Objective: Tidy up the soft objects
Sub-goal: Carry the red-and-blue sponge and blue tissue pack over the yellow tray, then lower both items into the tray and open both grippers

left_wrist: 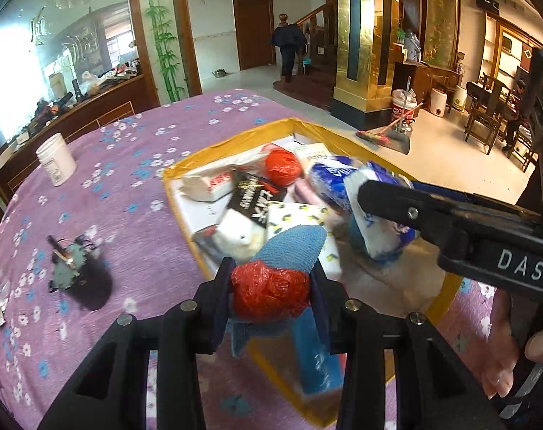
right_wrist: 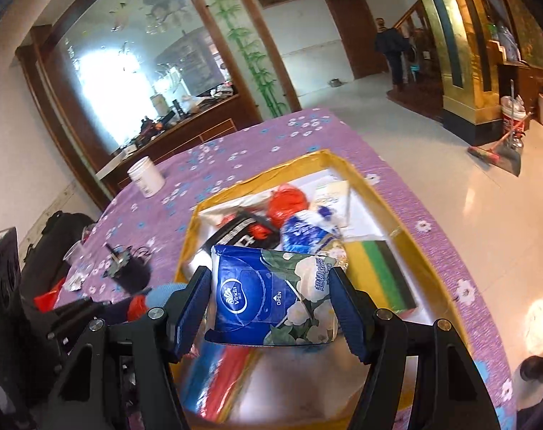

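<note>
Left wrist view: the left hand-held gripper [left_wrist: 271, 288] is nearly closed, its two pads clamped on a crumpled red plastic bag [left_wrist: 269, 292] with a blue knitted cloth [left_wrist: 293, 247] pinched in alongside it, held above the near edge of the yellow-rimmed tray [left_wrist: 178, 175]. The tray sits on a desk covered by a purple flowered cloth [left_wrist: 103, 186] and holds a heap of soft packs: a second red bag [left_wrist: 282, 168], a white pack with red print [left_wrist: 208, 186], a black packet [left_wrist: 251, 197] and a spotted tissue pack [left_wrist: 296, 215]. A white jar [left_wrist: 56, 159] stands well apart on the desk. In the right wrist view the right hand-held gripper [right_wrist: 268, 308] stands moderately wide, both pads pressed on the ends of a blue Vinda tissue pack [right_wrist: 271, 294], lifted over the tray's near half, tilted slightly
</note>
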The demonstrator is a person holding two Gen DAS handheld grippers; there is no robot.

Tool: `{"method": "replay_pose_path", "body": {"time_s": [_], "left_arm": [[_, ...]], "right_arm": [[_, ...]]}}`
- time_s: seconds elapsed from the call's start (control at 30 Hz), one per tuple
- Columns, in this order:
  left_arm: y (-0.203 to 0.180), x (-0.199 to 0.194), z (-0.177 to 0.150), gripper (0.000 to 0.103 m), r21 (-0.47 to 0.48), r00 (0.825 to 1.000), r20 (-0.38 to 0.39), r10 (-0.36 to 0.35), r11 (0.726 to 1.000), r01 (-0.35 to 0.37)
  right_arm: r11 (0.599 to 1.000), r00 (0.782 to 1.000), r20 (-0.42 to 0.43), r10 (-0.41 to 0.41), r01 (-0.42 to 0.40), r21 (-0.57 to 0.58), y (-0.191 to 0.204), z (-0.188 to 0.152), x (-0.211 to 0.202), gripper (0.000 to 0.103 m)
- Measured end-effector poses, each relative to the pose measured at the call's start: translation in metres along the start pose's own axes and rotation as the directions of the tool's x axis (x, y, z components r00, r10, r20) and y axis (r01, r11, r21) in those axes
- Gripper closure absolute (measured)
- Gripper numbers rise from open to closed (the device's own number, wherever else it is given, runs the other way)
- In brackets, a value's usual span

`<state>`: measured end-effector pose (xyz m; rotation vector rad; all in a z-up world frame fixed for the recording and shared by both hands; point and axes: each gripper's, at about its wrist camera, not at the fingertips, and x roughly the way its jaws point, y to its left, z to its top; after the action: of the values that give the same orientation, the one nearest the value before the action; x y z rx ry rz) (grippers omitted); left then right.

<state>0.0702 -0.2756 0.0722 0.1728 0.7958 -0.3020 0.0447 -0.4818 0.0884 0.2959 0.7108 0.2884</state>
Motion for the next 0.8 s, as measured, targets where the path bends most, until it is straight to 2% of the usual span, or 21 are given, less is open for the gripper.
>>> {"method": "replay_pose_path", "body": {"time_s": [0.27,0.53,0.8], "left_arm": [[-0.011,0.028,0.008,0.064,-0.009,1.000,-0.030,-0.011,1.000,0.011],[-0.028,0.034,-0.002,0.064,0.049,0.999,-0.030,-0.042,0.998,0.044],[-0.027,0.036,-0.005,0.064,0.045,0.998,-0.024,-0.060,0.997,0.061]], "right_arm": [[0.998,0.997,-0.029,-0.068,0.068,0.003,-0.013,0.023,0.033,0.032],[0.999,0.998,-0.046,-0.051,0.051,0.006,-0.018,0.018,0.040,0.032],[0.989,0.994,-0.031,-0.107,0.103,-0.111,0.001,0.004,0.041,0.032]]}}
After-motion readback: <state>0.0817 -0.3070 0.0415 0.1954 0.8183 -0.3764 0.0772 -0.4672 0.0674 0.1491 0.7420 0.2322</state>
